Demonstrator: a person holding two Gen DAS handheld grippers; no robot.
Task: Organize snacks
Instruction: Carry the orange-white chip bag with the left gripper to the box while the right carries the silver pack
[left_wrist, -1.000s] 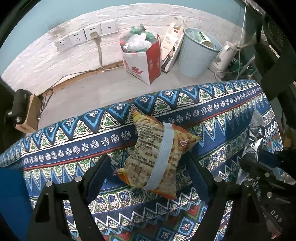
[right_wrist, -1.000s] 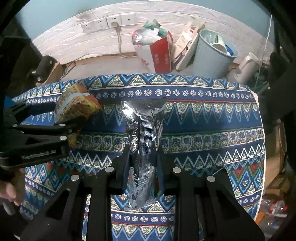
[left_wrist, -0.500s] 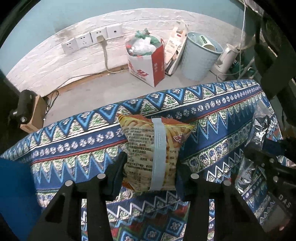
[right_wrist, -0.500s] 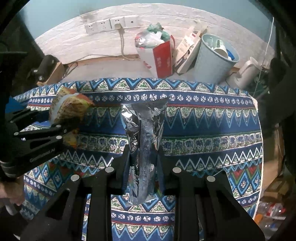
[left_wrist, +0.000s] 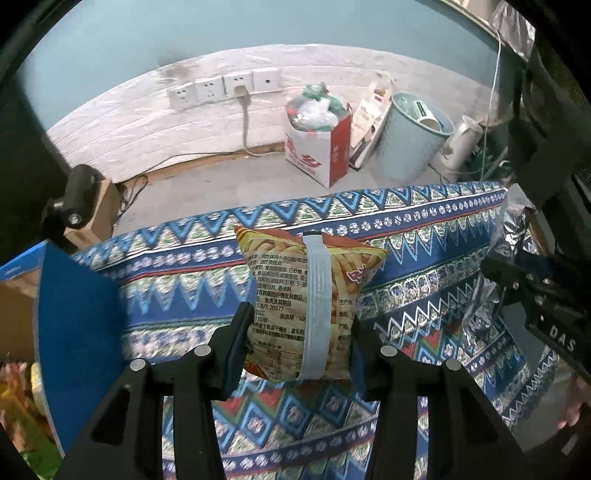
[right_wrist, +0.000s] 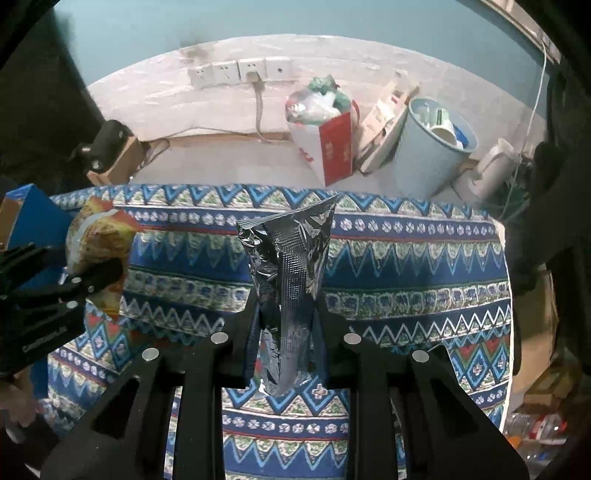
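Snack bags both airborne above patterned desk. Left hand-held gripper pinching yellow fries bag at lower half; right hand-held gripper clamped on silver foil pouch. Likely light, crinkly, slippery, crushable; grip flat near seam, gentle squeeze.

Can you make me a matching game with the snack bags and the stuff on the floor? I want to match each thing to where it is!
Things:
1. yellow snack bag
2. silver snack bag
3. bin
4. plug

Places:
A. in a wall socket
B. pinched in the right tongs
C. on the floor beside the red and white paper bag
D. pinched in the left tongs

Pairs: 1-D, 2-B, 3-C, 4-A
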